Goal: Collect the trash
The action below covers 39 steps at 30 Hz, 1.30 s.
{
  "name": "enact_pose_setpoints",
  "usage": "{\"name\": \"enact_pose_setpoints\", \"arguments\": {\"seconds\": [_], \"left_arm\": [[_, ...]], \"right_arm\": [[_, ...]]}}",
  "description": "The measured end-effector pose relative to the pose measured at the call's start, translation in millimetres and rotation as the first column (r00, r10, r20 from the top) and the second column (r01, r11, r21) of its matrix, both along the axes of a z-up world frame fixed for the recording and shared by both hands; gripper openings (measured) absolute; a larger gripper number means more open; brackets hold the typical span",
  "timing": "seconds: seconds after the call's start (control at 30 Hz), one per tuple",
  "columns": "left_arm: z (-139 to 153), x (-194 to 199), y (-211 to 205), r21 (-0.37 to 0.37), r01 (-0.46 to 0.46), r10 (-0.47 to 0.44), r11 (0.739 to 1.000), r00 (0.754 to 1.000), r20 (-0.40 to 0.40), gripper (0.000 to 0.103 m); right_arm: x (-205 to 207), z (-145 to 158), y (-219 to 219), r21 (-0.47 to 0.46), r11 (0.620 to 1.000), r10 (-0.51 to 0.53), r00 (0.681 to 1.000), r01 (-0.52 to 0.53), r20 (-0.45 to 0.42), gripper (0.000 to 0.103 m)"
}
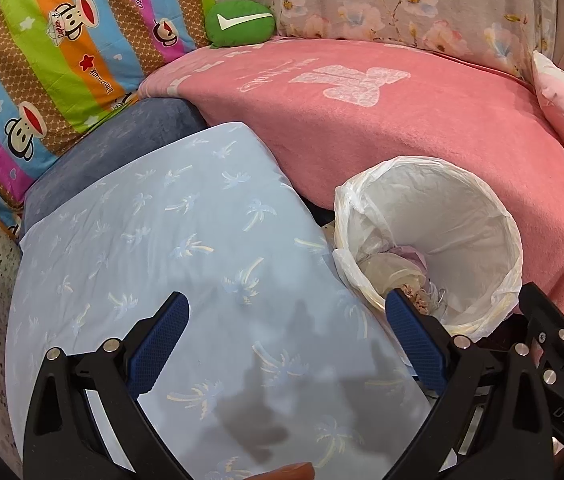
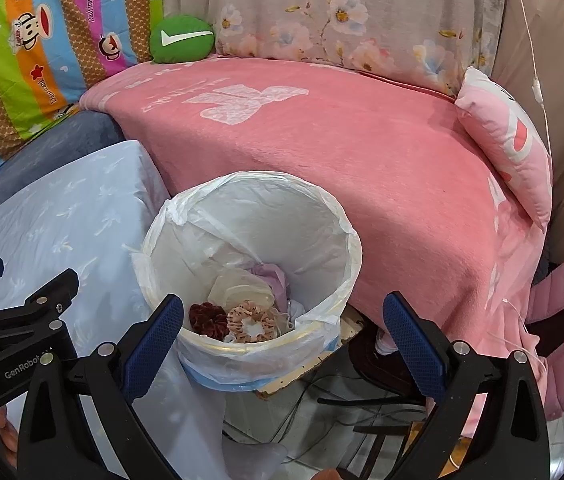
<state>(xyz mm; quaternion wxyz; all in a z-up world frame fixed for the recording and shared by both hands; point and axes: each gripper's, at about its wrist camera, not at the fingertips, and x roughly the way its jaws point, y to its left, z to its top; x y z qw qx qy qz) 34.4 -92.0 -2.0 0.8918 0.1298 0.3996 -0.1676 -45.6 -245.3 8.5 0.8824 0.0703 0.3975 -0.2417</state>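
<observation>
Both grippers hang empty with jaws spread wide: the right gripper sits directly over the white plastic-lined trash bin, the left gripper over the pale blue palm-print cushion just beside it, and neither touches anything. That spread, empty stance over the bin suggests the collecting is largely done, or between pickups — no loose trash shows on the fabrics around it.

The bin stands low, wedged between the blue cushion and the hanging edge of the pink fleece blanket, its liner folded over the rim so the bag stays open for drops. At its bottom lie a dark red scrunchie and a pink floral scrunchie, touching each other, on top of crumpled clear plastic and a bit of lilac material.

Outward, the pink blanket covers the seat behind the bin. A round green cushion with a white tick rests at its back corner, against a striped cartoon-monkey pillow and a grey floral cover. A small pink pillow leans at the blanket's right edge. Dark cables trail across the floor below the bin — a likely snag if either gripper reaches down there.
</observation>
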Motion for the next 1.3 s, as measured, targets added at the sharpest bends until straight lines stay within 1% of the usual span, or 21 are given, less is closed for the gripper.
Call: {"name": "enact_pose_setpoints", "arguments": {"seconds": [1.3], "left_arm": [[-0.7,-7.1,0.1,0.010,-0.001,0.001,1.000,1.000,0.002,0.095]], "right_arm": [[-3.5,-3.3,-4.4,0.003,1.000,-0.011,1.000,0.011,0.002,0.097]]}}
